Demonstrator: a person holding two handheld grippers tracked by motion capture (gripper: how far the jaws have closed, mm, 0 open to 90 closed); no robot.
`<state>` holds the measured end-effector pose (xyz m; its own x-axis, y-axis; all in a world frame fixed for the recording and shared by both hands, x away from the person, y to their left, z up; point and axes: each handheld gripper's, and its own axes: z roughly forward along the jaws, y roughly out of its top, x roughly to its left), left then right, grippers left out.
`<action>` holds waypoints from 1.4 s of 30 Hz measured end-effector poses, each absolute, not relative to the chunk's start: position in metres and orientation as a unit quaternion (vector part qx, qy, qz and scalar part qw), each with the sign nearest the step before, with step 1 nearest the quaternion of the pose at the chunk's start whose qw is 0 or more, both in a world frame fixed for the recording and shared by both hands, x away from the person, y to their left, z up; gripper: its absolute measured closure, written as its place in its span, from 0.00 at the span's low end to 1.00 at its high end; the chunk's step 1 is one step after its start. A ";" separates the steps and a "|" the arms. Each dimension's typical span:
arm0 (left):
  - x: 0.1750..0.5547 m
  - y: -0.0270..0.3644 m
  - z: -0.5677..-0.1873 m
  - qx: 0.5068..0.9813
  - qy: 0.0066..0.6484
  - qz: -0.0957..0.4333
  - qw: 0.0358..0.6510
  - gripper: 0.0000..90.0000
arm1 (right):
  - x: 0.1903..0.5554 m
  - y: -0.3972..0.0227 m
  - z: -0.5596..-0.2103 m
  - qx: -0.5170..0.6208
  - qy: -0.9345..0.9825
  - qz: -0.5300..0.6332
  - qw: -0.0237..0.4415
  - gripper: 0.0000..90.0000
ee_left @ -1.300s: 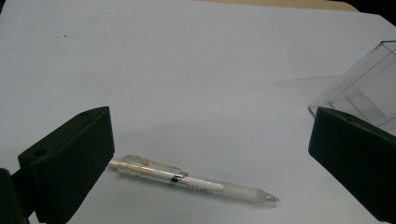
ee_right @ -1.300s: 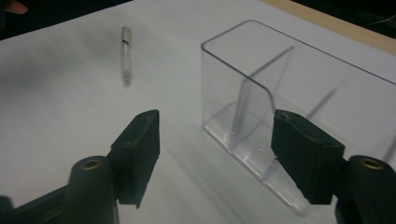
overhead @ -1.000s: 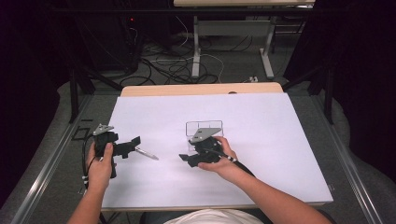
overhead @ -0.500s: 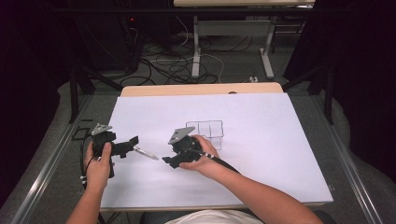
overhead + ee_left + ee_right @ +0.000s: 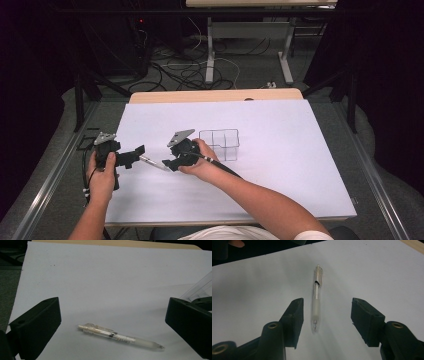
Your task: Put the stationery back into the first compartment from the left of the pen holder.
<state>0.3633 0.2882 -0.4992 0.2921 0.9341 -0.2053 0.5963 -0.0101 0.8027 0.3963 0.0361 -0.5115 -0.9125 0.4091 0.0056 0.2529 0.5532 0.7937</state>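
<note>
Swinging left from the clear plastic divided box [image 5: 220,143], my right gripper [image 5: 326,319] now has open jaws straddling the translucent white pen [image 5: 317,296], lengthwise between them on the white sheet [image 5: 280,150], my left gripper [image 5: 110,322] open alongside.

White-covered table [image 5: 280,165] w/ wood far edge, clear pen [image 5: 151,162] lying flat, clear divided box [image 5: 220,144] near centre

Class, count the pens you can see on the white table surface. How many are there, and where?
1. A single pen lies flat on the white surface, between the left gripper and the right gripper, left of the clear divided box.
</note>
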 end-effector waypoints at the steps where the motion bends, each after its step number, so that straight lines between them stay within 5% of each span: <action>1: 0.363 0.288 -0.499 0.683 0.561 0.198 0.424 0.00 | 0.397 0.039 -0.513 0.185 0.876 0.436 0.093 0.49; 28: 0.365 0.283 -0.504 0.699 0.552 0.192 0.412 0.00 | 0.408 0.072 -0.569 0.181 0.880 0.435 0.062 0.70; 42: 0.365 0.280 -0.506 0.701 0.550 0.195 0.409 0.01 | 0.405 0.075 -0.571 0.179 0.887 0.420 0.072 0.85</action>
